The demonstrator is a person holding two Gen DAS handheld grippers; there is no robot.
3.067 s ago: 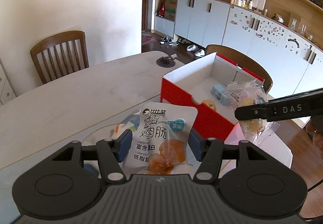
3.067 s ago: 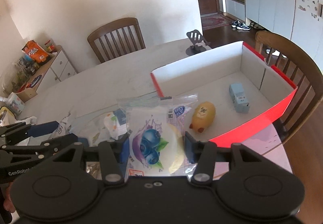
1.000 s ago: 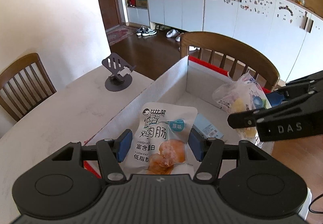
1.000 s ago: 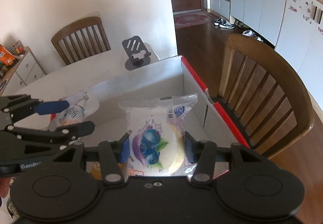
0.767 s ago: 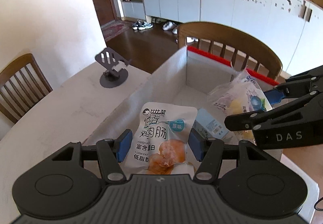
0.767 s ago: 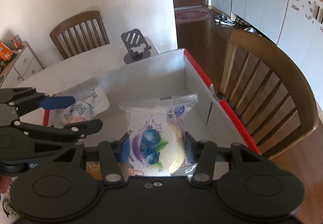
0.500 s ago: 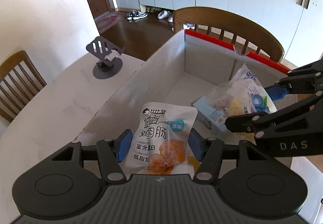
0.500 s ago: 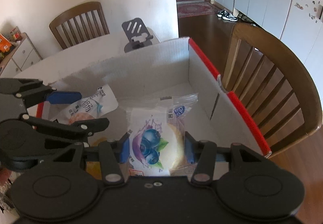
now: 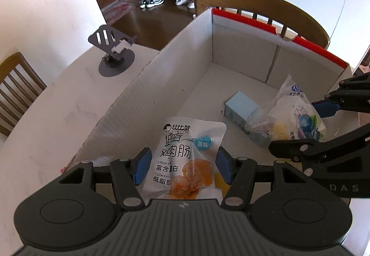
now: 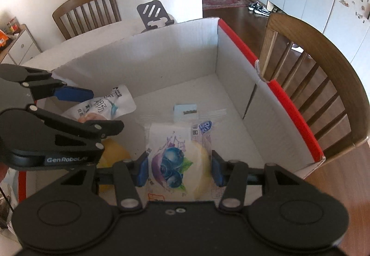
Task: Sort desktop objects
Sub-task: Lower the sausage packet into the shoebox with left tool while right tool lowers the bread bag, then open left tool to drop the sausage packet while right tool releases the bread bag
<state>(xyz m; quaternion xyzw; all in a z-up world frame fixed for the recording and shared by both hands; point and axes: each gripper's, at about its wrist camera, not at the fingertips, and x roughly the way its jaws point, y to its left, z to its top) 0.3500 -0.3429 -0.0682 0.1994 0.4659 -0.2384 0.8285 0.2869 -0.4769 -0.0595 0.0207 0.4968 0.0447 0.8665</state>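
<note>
Glossy chicken pouch [image 9: 188, 154] and crinkly blueberry bun packet [image 10: 179, 159] over corrugated box [image 9: 161, 80]

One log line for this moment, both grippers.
left gripper: shut on chicken sausage pouch | right gripper: shut on blueberry bread packet | both over red box | release pending

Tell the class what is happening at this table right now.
A person is sorting snacks into a red-and-white cardboard box. The left hand-held gripper holds a chicken sausage pouch over the box. The right hand-held gripper holds a blueberry pastry packet there too. A light blue carton and a yellow item already lie inside.
</note>
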